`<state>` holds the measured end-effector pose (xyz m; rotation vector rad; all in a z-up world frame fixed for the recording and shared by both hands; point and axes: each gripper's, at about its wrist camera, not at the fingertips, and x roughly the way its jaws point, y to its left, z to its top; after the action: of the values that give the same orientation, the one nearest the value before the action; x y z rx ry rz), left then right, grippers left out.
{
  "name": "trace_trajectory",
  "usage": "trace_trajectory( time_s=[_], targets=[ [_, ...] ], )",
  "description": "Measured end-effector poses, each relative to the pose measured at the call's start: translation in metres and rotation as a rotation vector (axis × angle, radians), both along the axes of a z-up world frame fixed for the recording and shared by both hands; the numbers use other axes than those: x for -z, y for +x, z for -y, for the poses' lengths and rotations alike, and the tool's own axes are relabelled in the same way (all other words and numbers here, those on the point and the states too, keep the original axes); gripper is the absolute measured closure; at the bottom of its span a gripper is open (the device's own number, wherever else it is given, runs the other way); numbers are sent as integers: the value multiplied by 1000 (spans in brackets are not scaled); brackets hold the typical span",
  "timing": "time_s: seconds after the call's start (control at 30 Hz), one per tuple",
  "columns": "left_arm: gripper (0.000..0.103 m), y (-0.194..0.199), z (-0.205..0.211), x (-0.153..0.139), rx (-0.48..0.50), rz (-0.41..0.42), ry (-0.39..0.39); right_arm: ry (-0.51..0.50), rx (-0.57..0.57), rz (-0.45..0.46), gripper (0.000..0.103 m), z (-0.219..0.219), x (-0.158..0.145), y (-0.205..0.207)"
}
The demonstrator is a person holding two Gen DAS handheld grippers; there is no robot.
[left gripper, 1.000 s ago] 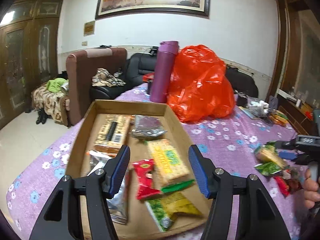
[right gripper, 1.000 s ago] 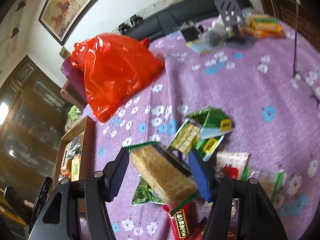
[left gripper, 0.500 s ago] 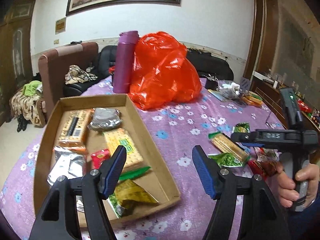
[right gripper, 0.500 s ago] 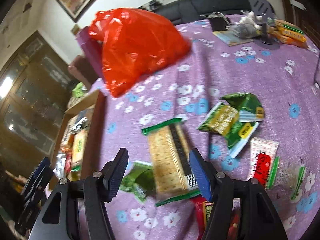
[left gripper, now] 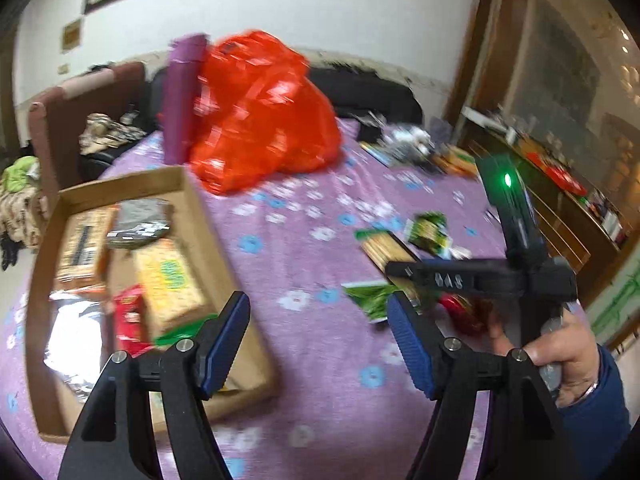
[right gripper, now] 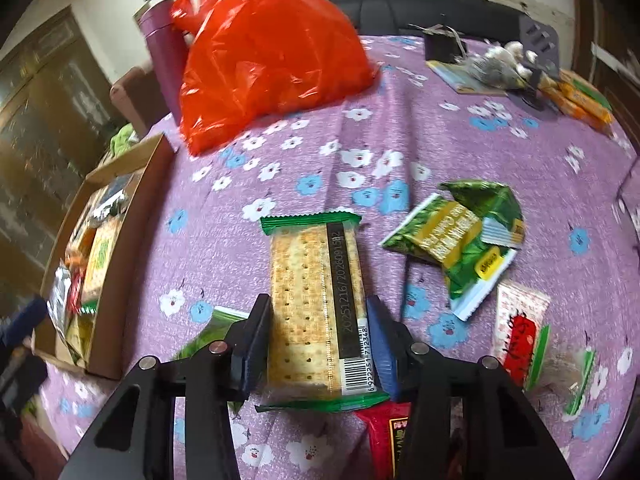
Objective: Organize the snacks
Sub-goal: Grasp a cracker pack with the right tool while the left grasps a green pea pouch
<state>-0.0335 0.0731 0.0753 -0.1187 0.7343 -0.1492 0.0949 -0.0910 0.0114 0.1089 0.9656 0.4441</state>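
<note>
Right gripper (right gripper: 318, 336) clamps the clear, green-edged cracker packet (right gripper: 316, 300) lying on the purple floral tablecloth (right gripper: 320, 152), well apart from the brown cardboard tray (right gripper: 132, 216). Left gripper (left gripper: 318, 338) hangs open, empty. Risk: a hard squeeze could crack the crackers; slick film could slip on lifting.

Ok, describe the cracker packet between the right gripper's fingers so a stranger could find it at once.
Start at the big orange-red plastic bag on the purple flowered tablecloth, then come toward the camera. The long clear cracker packet with green ends lies there, the right gripper closed on its sides. Unlike the crumpled green pouches beside it, it shows pale crackers and a barcode strip.
</note>
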Motion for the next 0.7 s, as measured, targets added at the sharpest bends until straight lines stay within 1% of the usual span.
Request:
trace_trajectory(
  time_s=[0.07,0.13,0.23,0.33,0.37,0.4,0.47,0.5,0.53,0.57,0.6,0.7],
  targets=[
    [33,10,11,1,35,-42,-7,56,27,-4,53,11,-5,0],
    [33,26,23,6,59,-102,-27,100,59,3,53,21,-11,-1],
    [33,45,36,18,69,-175,-29,132,97,27,52,32,-19,-2],
    [33,62,48,40,56,-243,-3,165,112,35,52,38,-24,-3],
    [34,66,50,45,56,-255,1,170,114,41,52,38,-26,-4],
    [37,70,54,53,55,-274,14,171,112,47,52,38,-28,-5],
    [41,74,58,62,63,-287,27,173,109,56,52,36,-30,-7],
    [43,73,60,64,65,-266,49,176,107,61,52,36,-32,-8],
    [50,71,62,64,64,-249,76,179,101,65,52,34,-33,-9],
    [53,71,64,65,69,-245,87,180,97,68,52,34,-33,-11],
    [59,70,64,66,66,-225,102,180,94,70,52,33,-34,-12],
    [60,66,63,67,70,-191,107,179,80,72,52,28,-34,-14]
  ],
)
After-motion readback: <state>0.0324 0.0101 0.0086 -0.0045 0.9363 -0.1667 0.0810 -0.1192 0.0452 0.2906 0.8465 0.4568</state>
